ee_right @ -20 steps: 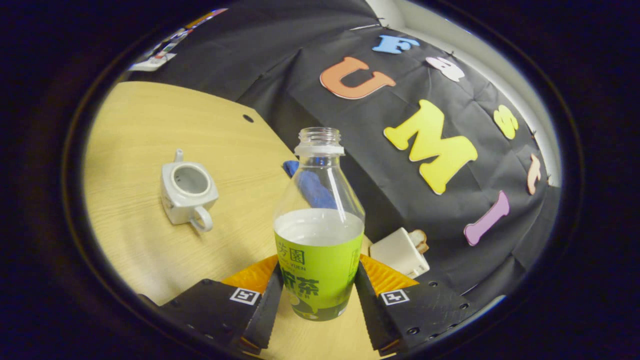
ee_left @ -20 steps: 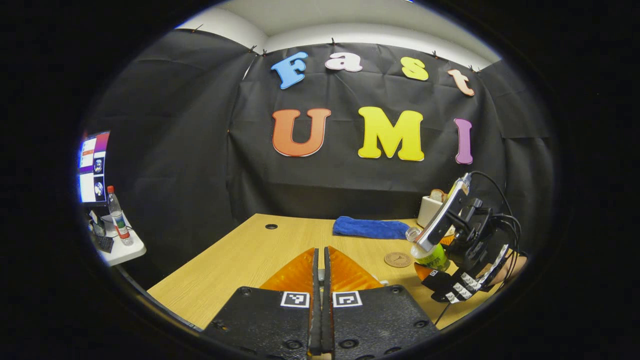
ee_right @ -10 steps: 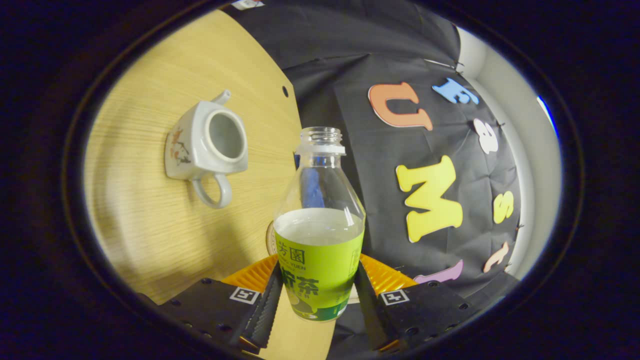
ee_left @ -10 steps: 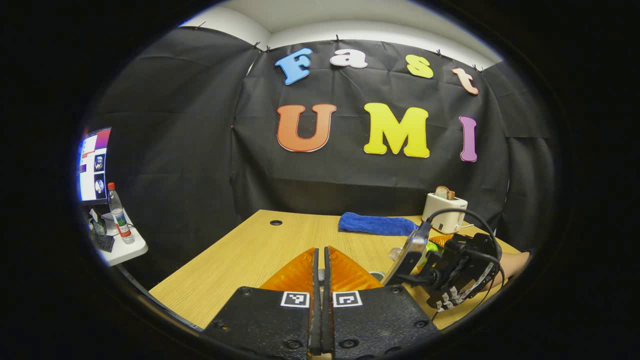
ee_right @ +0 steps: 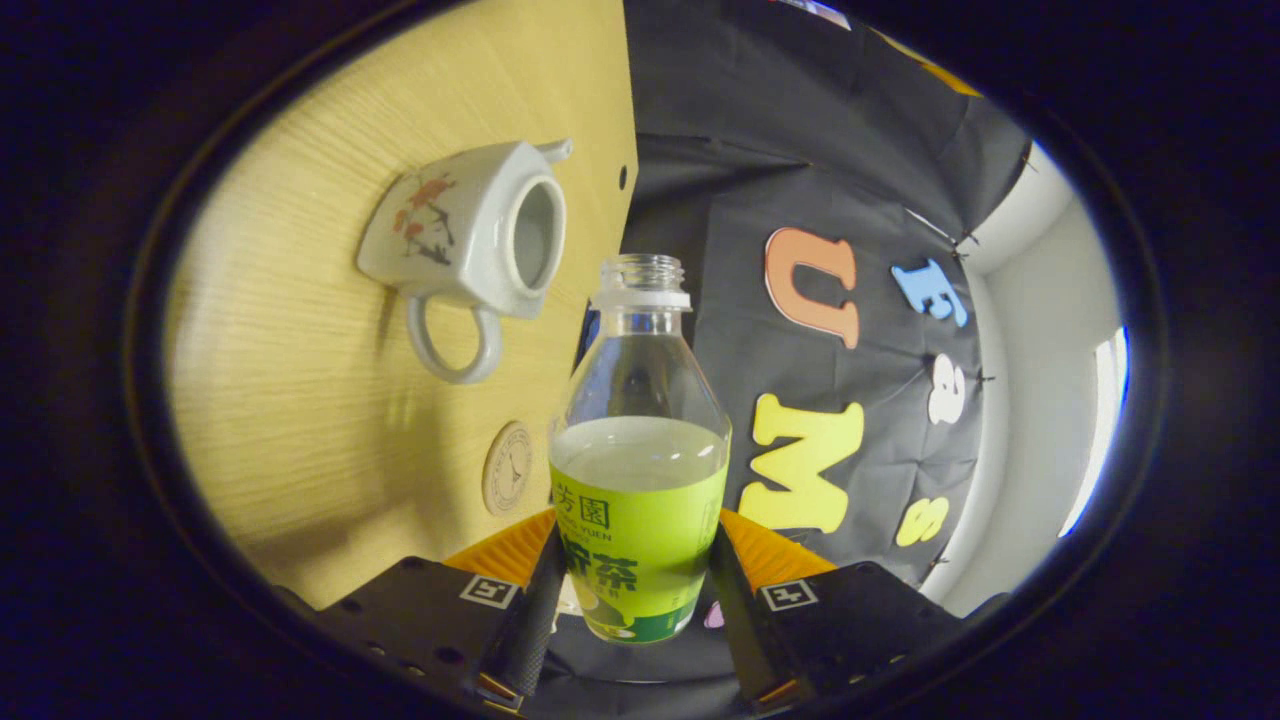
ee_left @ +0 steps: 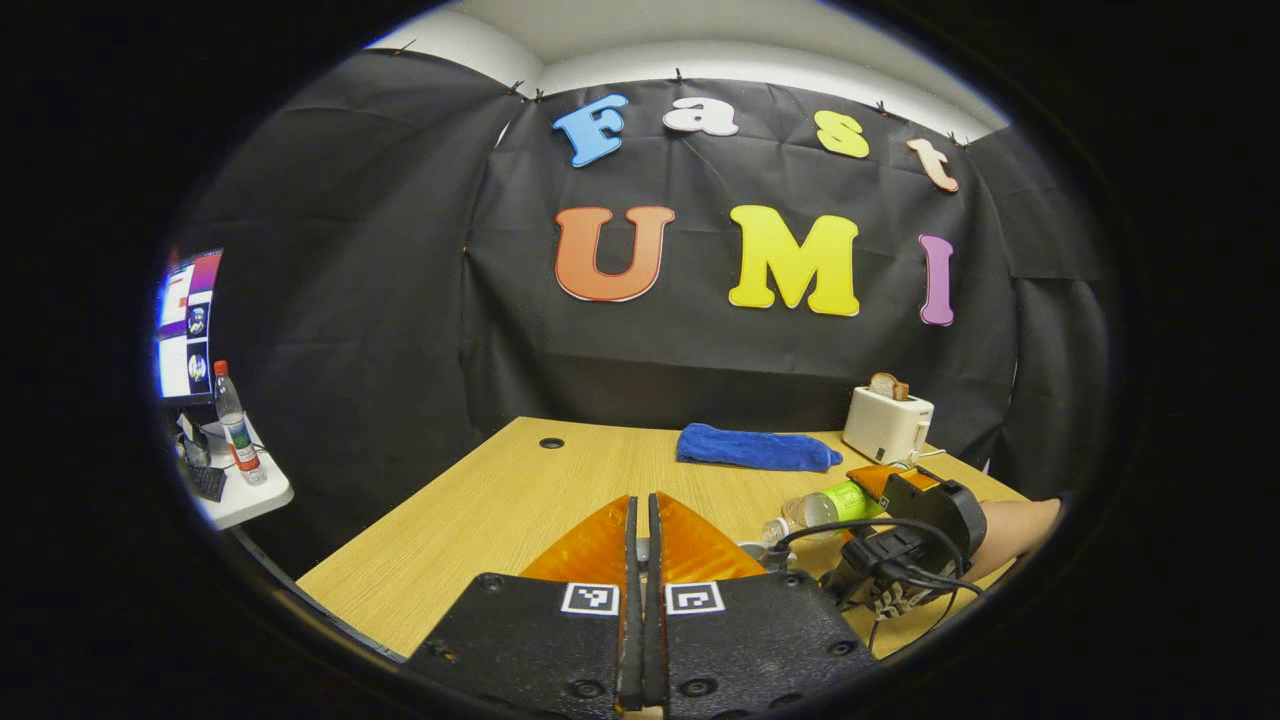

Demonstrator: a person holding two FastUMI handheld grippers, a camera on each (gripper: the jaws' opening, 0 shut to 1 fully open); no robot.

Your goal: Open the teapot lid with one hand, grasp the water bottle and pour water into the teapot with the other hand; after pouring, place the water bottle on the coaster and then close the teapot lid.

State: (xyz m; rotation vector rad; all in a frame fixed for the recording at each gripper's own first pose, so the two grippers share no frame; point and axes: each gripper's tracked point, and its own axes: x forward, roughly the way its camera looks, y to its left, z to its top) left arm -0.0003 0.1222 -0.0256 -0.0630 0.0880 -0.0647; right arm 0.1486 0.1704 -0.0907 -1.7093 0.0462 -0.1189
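With the water bottle (ee_right: 640, 470) clamped in your right gripper (ee_right: 635, 610) and tipped toward the open teapot (ee_right: 470, 235) on the table (ee_right: 290, 400), you're starting the pour; bring its mouth over the opening. Your left gripper (ee_left: 642, 640) is closed, its hold unclear.

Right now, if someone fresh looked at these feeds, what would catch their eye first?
Probably the water bottle, uncapped and partly full, clamped at its label in the right gripper and tipped over sideways in the left gripper view. Next, the white teapot on the wooden table, lid off, with the round coaster near it. The left gripper sits closed.
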